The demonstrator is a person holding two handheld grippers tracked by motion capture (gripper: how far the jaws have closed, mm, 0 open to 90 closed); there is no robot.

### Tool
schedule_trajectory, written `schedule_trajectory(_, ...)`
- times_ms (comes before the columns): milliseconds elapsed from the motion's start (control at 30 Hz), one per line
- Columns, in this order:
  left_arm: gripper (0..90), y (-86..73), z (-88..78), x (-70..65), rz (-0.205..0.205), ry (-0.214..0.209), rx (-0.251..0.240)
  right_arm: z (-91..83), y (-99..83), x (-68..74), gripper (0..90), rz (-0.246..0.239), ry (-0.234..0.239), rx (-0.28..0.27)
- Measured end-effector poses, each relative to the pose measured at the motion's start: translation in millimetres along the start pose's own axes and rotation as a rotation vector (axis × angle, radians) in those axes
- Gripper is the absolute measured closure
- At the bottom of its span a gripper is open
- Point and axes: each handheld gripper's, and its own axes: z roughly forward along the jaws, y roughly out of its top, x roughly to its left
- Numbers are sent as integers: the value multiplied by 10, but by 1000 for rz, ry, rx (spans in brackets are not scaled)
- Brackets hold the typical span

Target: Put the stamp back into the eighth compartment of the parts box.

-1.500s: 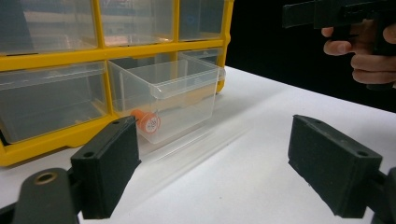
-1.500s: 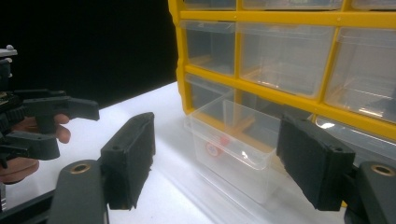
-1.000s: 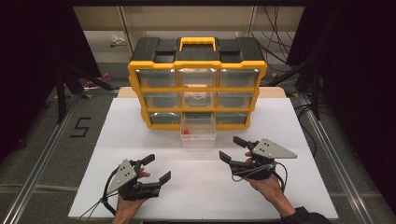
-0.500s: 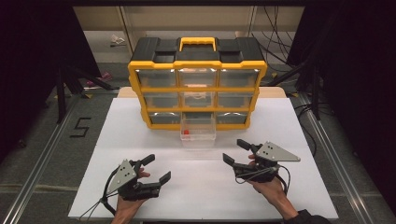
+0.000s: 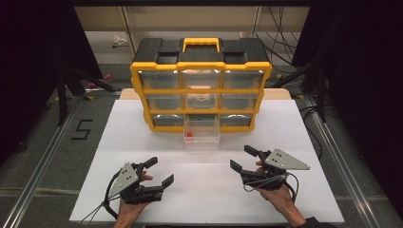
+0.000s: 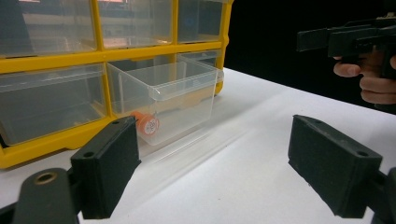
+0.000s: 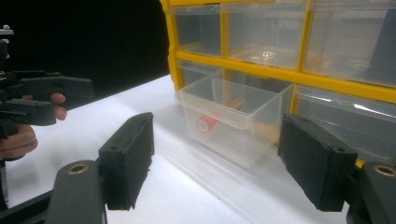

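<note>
Right claw (image 5: 243, 158) — lower, nearer the table's front edge.

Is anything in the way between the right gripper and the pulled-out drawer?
Nothing visible. Bare white table lies between the right gripper and the clear drawer, which sticks out of the yellow organizer.

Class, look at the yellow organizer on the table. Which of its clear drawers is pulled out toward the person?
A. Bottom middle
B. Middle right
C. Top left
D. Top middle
A. The bottom-middle drawer juts out from the organizer onto the table, with a small orange thing inside; the other drawers sit flush.
</note>
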Motion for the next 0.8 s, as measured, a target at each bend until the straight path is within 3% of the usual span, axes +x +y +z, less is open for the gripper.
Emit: schedule_trajectory(800, 161, 2, -11, -5, 4, -3, 0, -166, -177, -53, 270, 6, -26, -15)
